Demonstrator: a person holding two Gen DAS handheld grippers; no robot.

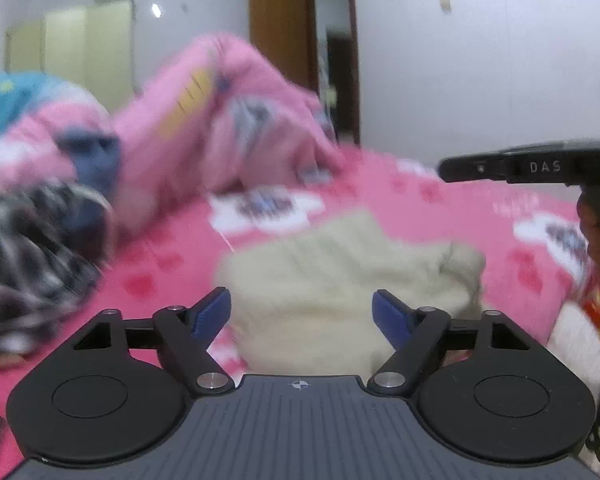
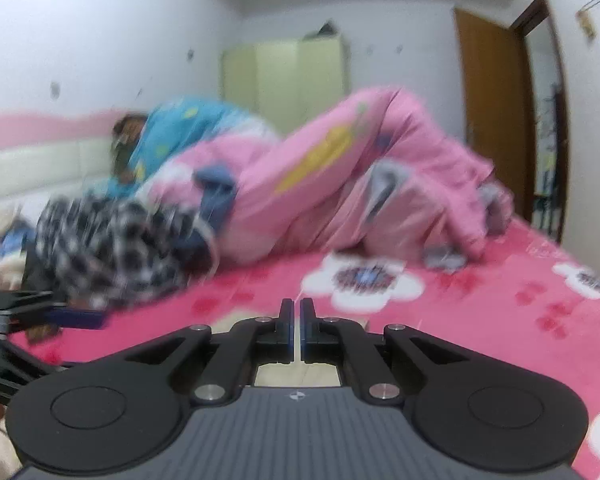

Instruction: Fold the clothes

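Cream garment on pink floral bedsheet (white walls), left claw released, right claw clenched empty.

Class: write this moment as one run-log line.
left gripper: open above cream garment | right gripper: shut, holding nothing visible | surface: pink bedsheet

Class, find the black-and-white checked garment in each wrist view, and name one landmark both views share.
Left wrist view: checked garment at the left edge, on the pink sheet, left of the cream garment.
Right wrist view: checked garment left of centre, in front of the pink quilt.
Shared landmark: the brown door.
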